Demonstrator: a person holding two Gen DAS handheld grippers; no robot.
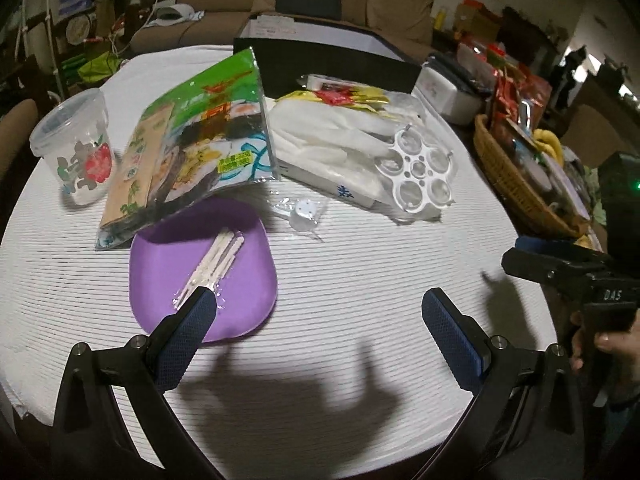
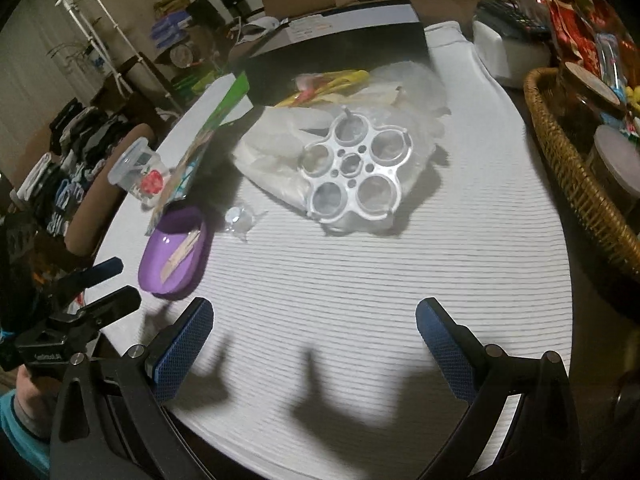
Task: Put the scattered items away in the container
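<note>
A purple tray (image 1: 248, 292) lies on the white ribbed table and holds several pale sticks (image 1: 216, 264); it also shows in the right wrist view (image 2: 160, 276). A small clear plastic piece (image 1: 302, 216) lies just beyond the tray, also seen in the right wrist view (image 2: 240, 220). A white flower-shaped ring holder (image 1: 420, 172) rests on a bag of white items (image 1: 320, 140). My left gripper (image 1: 316, 312) is open and empty above the table, its left finger over the tray's near edge. My right gripper (image 2: 314, 320) is open and empty over bare table.
A green snack packet (image 1: 200, 132) leans beside a clear lidded cup (image 1: 76, 148). A black box (image 1: 332, 64) stands at the back. A wicker basket (image 2: 580, 184) full of goods sits at the right edge. Chairs and clutter surround the table.
</note>
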